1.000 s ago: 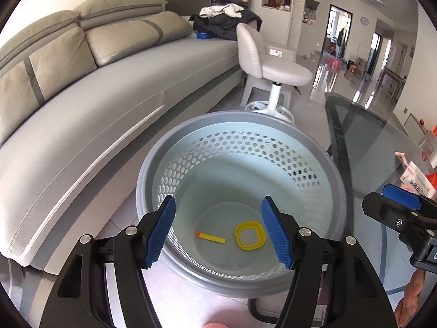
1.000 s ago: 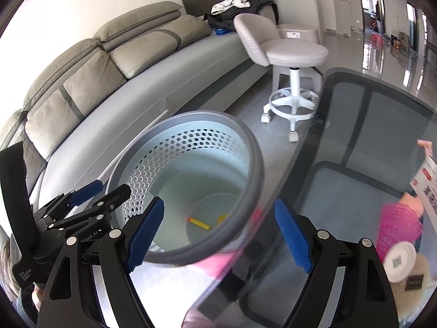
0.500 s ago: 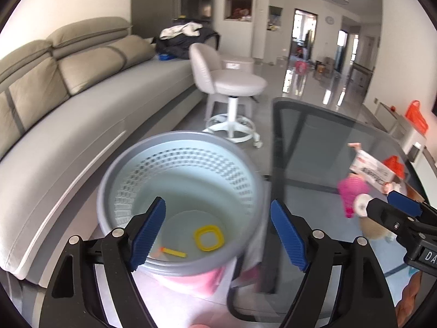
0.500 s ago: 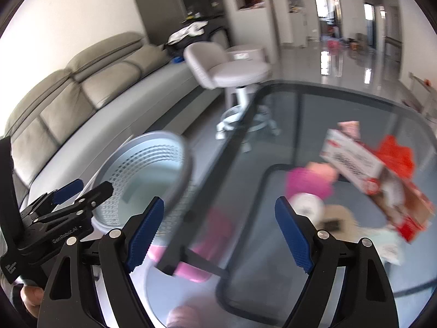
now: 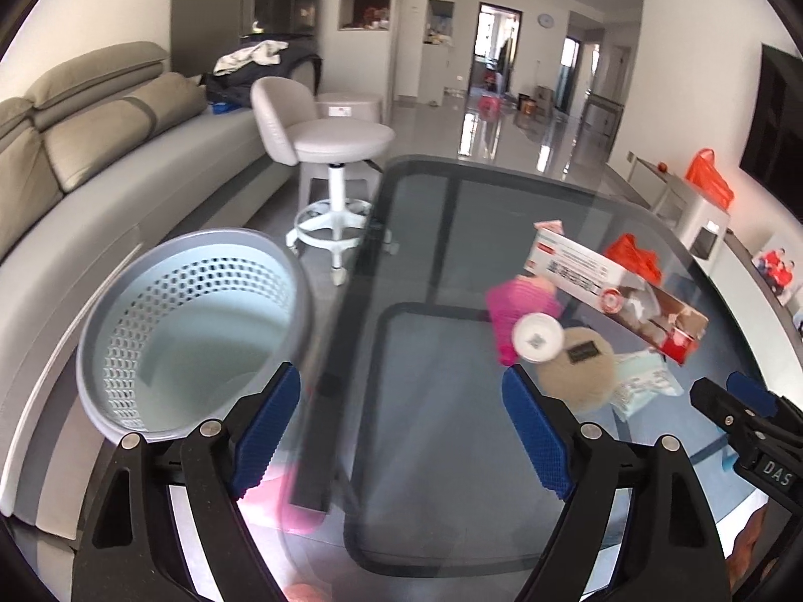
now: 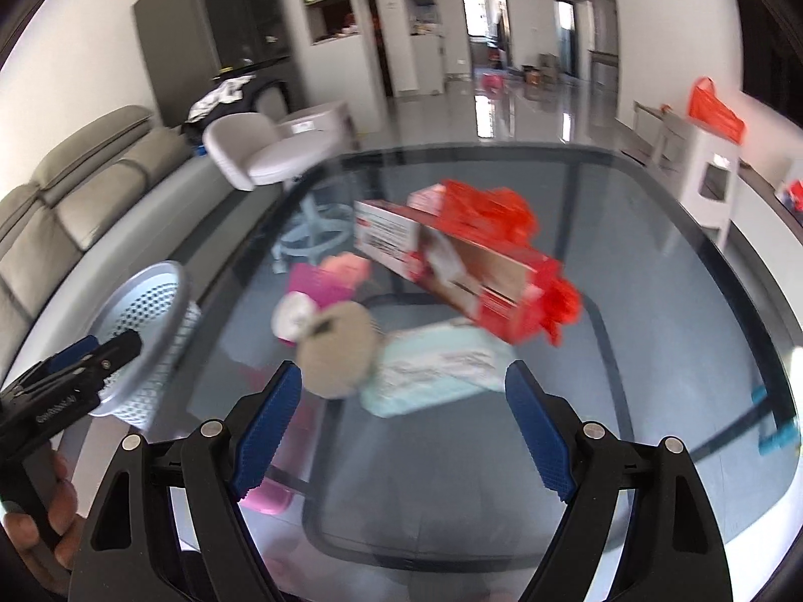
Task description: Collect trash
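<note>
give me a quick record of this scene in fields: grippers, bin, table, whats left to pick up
left gripper: open, nothing between its pads, jaws just opened wider
right gripper: open, empty, above the table
bin: grey perforated basket on the floor, left of the table
table: dark glass top
trash on table: long red and white box, red plastic bag, pink item, white round lid, tan round pad, pale blue packet
status: nothing held

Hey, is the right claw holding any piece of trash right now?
No, the right claw stands wide open above the glass table with nothing between its blue pads.
</note>
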Demonstrator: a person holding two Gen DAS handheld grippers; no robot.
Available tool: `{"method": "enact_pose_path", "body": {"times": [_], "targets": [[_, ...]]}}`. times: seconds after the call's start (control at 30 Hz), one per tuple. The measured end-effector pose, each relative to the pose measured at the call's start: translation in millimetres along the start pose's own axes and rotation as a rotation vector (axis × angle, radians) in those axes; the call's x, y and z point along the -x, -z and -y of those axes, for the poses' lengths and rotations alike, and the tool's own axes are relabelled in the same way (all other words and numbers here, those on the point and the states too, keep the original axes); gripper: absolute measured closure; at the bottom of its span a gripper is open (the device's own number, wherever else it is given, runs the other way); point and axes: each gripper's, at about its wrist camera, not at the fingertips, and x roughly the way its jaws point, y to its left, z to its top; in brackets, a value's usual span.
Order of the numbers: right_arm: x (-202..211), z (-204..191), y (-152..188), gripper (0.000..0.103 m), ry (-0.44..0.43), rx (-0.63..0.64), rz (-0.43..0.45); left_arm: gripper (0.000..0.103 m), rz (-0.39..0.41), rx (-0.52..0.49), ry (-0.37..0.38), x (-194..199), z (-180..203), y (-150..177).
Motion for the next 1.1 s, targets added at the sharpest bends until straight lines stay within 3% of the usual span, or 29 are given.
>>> {"method": "enact_pose_path", "body": {"times": [0.33,0.73,1.1], "targets": [[-17,28,8,0.023,0.017,-0.063,-0.055,0.022,-0.021,-0.022,0.005,-13,22,9],[-51,10,-2,0.023,0.061,0.006,-0.171,0.022,-0.058,-0.017,0.024,-27,27,12],[-75,-1,-10,0.023,0.099,-0.011,-0.249,0.022,-0.063,-0.001,0.03,-30,23,12]]}}
